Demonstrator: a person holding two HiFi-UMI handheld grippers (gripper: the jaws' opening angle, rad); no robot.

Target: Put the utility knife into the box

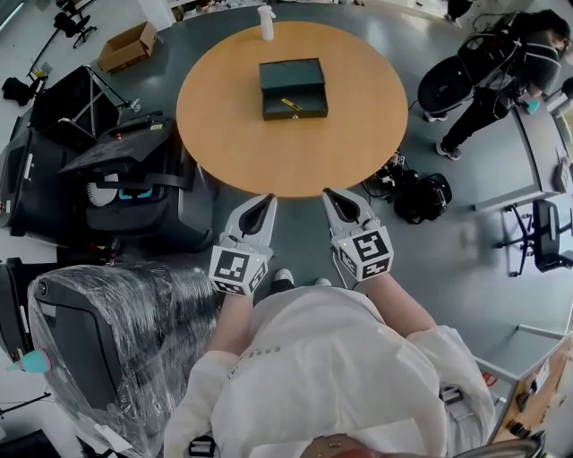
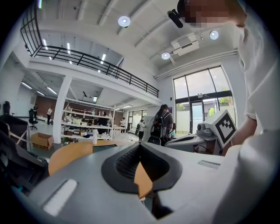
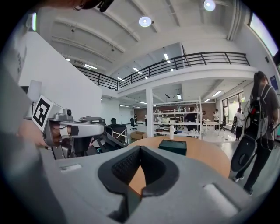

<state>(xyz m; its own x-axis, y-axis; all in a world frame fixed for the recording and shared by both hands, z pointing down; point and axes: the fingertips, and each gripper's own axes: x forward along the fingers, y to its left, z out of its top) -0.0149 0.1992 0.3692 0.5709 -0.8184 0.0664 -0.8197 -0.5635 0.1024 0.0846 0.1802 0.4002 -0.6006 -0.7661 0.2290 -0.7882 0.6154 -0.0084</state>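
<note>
Round light-wood table (image 1: 358, 143) dead ahead, and here's what surrounds it. A white plastic bottle (image 1: 266, 22) stands upright at the far edge, just beyond the dark green metal box (image 1: 291, 76). Off the table, a brown cardboard carton (image 1: 128, 46) sits on the grey floor at far left. Black equipment cases (image 1: 134, 179) crowd the table's left side, and a plastic-wrapped chair (image 1: 116, 340) stands at near left. Black bags (image 1: 423, 197) lie on the floor by the right rim. A person in dark clothes (image 1: 501, 80) stands well off at upper right. Only bare tabletop lies between the grippers and the box.

The box sits a little beyond the table's middle and appears open, lid tipped back. The yellow utility knife (image 1: 291, 105) is slim and short, lying at a slant inside the box's lower half, well apart from both grippers.

The left gripper (image 1: 264, 204) hangs at the near rim, jaws pressed together with nothing in them. The right gripper (image 1: 331, 197), beside it, is the same: jaws fully closed and empty.
</note>
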